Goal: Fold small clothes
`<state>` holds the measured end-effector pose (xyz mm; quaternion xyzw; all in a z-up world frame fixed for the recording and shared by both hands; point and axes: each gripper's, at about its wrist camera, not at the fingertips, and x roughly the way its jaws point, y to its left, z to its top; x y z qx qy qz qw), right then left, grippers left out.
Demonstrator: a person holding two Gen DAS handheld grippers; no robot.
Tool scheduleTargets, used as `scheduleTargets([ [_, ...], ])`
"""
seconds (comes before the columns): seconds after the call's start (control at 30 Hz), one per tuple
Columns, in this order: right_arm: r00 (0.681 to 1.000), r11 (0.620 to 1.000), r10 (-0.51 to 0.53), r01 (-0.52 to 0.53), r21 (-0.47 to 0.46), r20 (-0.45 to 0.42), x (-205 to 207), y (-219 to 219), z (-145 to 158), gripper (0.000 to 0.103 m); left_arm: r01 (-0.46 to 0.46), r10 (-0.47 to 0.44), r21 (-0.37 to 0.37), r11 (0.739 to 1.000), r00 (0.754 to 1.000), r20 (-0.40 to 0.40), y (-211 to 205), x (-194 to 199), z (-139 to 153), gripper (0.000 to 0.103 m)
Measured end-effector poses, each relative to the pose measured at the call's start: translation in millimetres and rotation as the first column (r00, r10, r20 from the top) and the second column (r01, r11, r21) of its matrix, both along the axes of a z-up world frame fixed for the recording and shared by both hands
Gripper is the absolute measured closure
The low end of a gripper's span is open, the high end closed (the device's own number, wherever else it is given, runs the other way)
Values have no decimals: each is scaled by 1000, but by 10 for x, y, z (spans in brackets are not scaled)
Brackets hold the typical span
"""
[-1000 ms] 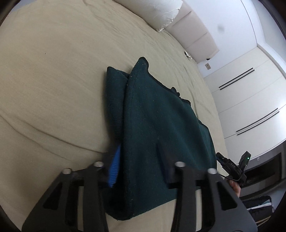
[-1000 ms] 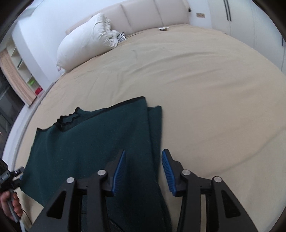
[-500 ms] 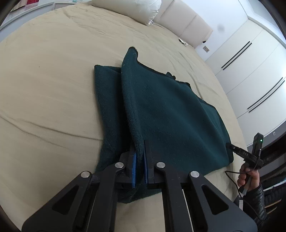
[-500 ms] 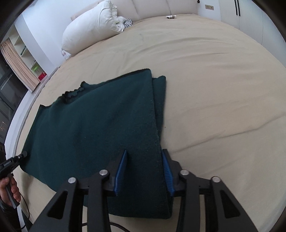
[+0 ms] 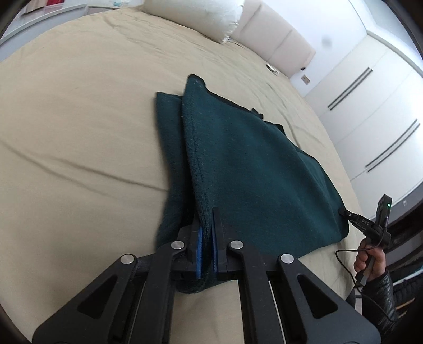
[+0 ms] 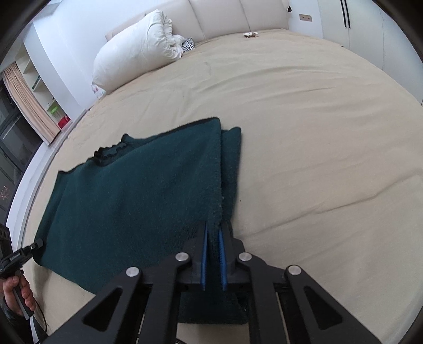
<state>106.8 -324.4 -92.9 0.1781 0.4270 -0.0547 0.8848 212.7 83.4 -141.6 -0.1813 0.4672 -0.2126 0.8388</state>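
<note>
A dark green knit garment (image 5: 251,164) lies spread on the beige bed, one side edge folded over a narrower strip beneath. My left gripper (image 5: 206,225) is shut on the garment's near corner, pinching the upper layer's edge. In the right wrist view the same garment (image 6: 137,195) lies to the left, and my right gripper (image 6: 213,232) is shut on its near corner at the folded edge. Each gripper shows in the other's view, at the garment's far corner: the right one (image 5: 354,219) and the left one (image 6: 31,247).
The beige bed sheet (image 6: 317,127) stretches wide around the garment. A white pillow (image 6: 142,47) and a cream headboard (image 6: 224,18) stand at the far end. A small object (image 6: 250,34) lies near the headboard. White wardrobe doors (image 5: 383,111) line one side.
Both grippers went from open to shut on the garment's near corners, the left first, then the right. The pinched edge has lifted slightly off the bed.
</note>
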Motion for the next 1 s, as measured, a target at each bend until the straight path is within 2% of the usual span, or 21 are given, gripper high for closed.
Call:
scheduleTargets([
  [0.2,999,997,-44,45,57,-27,-6,-146,-183,96,-75,66,-114,991,995,-81,286,-200,-372,99],
  [0.33,997,996,-59,56,73,45,-83,-143,-82,96,-92,83,-116,989,993,-79,320,-276,-402,99],
  [0.37,997,996,-61,58,64,47,-77,-141,-71,96,-92,82,-121,988,993,-83,328,-278,-417,99],
  [0.5,999,996,-38,41,85,-39,29,-189,-188,94,-73,65,-124,990,995,-73,337,-325,-396,99],
  [0.6,999,992,-43,44,118,-14,-11,-213,-144,93,-76,66,-129,989,995,-80,366,-323,-382,98],
  [0.7,999,987,-33,33,156,1,-16,-194,-150,88,-89,75,-149,985,993,-96,382,-294,-375,98],
  [0.83,1000,993,-19,19,113,-5,20,-104,-157,88,-92,78,-141,986,992,-100,379,-282,-349,98],
  [0.9,1000,997,-22,22,75,-10,37,-92,-153,94,-93,79,-141,986,992,-102,374,-273,-343,98],
  [1.0,998,995,-66,66,73,-3,12,-154,-141,96,-92,79,-134,987,992,-102,373,-271,-325,98],
])
